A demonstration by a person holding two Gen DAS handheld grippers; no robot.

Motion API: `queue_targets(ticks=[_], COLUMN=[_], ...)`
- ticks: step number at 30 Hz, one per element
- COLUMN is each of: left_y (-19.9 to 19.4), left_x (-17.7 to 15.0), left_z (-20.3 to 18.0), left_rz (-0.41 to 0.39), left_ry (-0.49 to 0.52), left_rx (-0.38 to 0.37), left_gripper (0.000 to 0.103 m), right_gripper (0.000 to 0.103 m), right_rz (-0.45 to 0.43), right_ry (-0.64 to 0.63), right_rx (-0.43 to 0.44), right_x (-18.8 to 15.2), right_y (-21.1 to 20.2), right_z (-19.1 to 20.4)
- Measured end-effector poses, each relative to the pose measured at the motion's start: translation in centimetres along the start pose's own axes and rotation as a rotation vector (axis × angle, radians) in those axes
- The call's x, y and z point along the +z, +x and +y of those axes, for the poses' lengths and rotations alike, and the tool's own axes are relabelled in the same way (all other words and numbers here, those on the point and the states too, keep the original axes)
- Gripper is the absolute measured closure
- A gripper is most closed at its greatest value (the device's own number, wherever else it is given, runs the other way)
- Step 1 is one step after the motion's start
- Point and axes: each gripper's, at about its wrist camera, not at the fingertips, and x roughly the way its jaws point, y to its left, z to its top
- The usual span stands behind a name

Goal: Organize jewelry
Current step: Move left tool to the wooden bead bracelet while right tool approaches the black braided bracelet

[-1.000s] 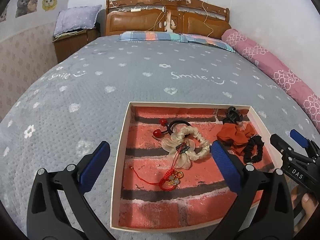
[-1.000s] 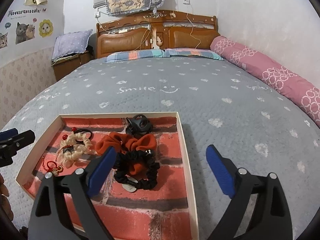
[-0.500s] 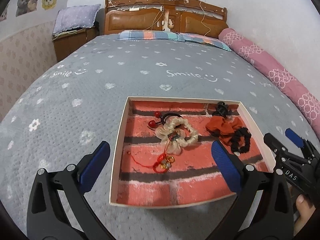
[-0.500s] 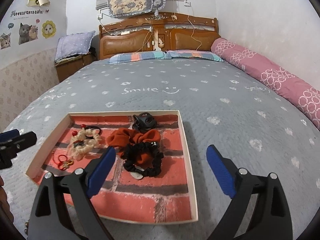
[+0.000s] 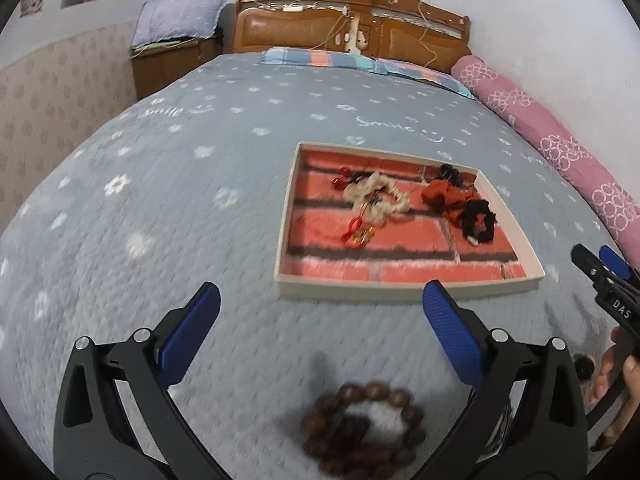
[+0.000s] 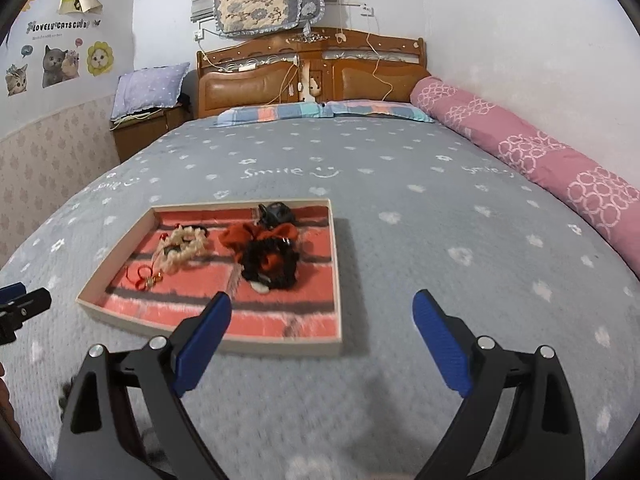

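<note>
Nearest the left wrist camera, a blurred brown bead bracelet (image 5: pixel 362 430) lies on the grey bedspread (image 5: pixel 168 208), below the left gripper (image 5: pixel 320 308), whose blue-padded jaws stand wide apart and empty. The right gripper (image 6: pixel 322 314) is likewise spread wide, holding nothing, above bare bedspread. Beyond both, a shallow tray (image 6: pixel 337 280) with a brick-pattern floor contains a cream scrunchie (image 6: pixel 182 250), a red cord charm (image 6: pixel 144 276), an orange scrunchie (image 6: pixel 240 236) and a black scrunchie (image 6: pixel 276 266). A wooden headboard (image 6: pixel 312 76) stands farthest.

Both wrist views face the headboard (sharing the tray (image 5: pixel 404 292)).
</note>
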Motion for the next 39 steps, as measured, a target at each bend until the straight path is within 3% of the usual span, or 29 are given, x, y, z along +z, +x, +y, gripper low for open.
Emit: queue_targets(ticks=[12,19,27,39], left_y=[-1.0,-1.2,0.3,1.2], left_x=[-5.5,-7.5,-8.8,-8.9], left_z=[1.7,2.9,3.0,2.7], left_rz=[0.06,0.098,0.157,0.181], left_ry=[0.004,0.015,0.022,0.033], left_rx=[0.012,0.003,-0.015,-0.058], left_gripper=[0.007,0.025,0.038,0.039], right_gripper=[0.013,0.013,0.013,0.015], right_rz=[0.086,0.136,0.19,0.245], right_ry=[-0.037,-0.062,-0.09,-0.11], right_rx=[0.033,0.055,0.052,0.051], right_x=[-5.5,-7.6,-9.1,-10.2], right_y=[-2.5,-2.9,-2.4,-1.7], right_z=[1.9,3.6,4.9,5.8])
